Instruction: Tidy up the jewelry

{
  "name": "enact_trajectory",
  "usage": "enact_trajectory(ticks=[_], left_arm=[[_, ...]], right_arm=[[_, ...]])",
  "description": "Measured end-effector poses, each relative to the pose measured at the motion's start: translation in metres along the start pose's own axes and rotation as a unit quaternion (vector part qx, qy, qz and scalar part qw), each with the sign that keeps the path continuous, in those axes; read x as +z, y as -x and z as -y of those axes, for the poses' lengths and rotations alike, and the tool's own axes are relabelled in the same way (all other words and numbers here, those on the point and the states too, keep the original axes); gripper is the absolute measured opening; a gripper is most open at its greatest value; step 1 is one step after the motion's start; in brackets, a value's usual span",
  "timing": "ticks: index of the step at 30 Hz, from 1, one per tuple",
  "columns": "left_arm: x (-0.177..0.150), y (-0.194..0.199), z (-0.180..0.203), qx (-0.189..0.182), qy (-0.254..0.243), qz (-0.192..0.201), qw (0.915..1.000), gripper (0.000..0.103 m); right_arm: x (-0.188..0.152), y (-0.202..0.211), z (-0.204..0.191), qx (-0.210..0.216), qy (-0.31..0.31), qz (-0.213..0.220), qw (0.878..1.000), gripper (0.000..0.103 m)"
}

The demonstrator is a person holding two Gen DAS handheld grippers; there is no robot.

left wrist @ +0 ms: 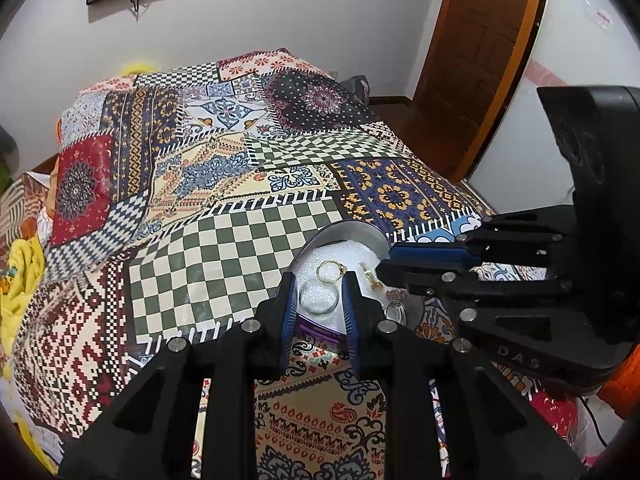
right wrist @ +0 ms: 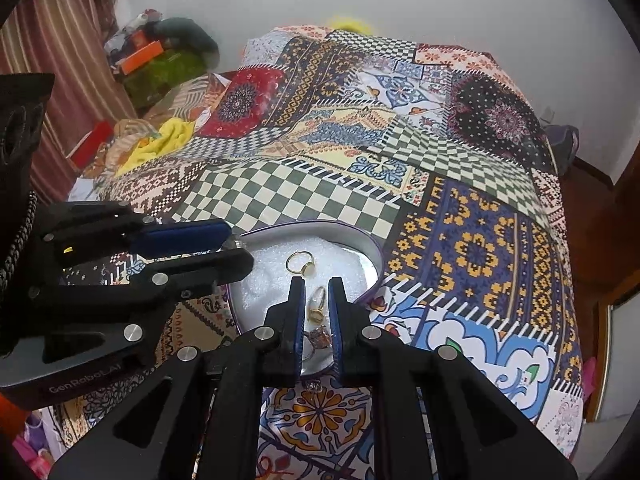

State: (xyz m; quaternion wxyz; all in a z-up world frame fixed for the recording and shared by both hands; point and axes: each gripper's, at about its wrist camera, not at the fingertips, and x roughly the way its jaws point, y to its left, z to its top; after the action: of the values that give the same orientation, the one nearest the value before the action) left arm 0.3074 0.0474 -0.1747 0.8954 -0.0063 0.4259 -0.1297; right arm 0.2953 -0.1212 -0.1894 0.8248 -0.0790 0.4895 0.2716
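Left claw (left wrist: pixel 318 300): my fingers part narrowly around a clear ring (left wrist: pixel 319 298), whether gripping I cannot tell.
Right claw (right wrist: pixel 316 304): narrow gap, empty, above a gold earring (right wrist: pixel 318 304).
Jewelry box (right wrist: pixel 372 250): on the bed (right wrist: pixel 472 248), holding a gold ring (right wrist: pixel 301 262).

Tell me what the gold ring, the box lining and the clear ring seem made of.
Gold ring: polished yellow metal, going by its glint; whether real gold cannot be told.
Box lining: white foam or bubbled plastic, matte and pebbly.
Clear ring: transparent glass or plastic; the lining shows through it.
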Motion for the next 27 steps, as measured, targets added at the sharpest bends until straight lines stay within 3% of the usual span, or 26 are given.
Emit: enact_trajectory(ticks=[14, 27], left_arm=[[-0.011, 0.039, 0.014, 0.017, -0.005, 0.006, 0.9998, 0.028], [-0.071, 0.064, 0.036, 0.019, -0.005, -0.039, 0.9990, 0.029]], right_arm=[[-0.015, 0.046, -0.005, -0.031, -0.015, 0.029, 0.999, 0.022], [-0.054, 0.078, -0.025, -0.058, -0.018, 0.035, 0.998, 0.022]])
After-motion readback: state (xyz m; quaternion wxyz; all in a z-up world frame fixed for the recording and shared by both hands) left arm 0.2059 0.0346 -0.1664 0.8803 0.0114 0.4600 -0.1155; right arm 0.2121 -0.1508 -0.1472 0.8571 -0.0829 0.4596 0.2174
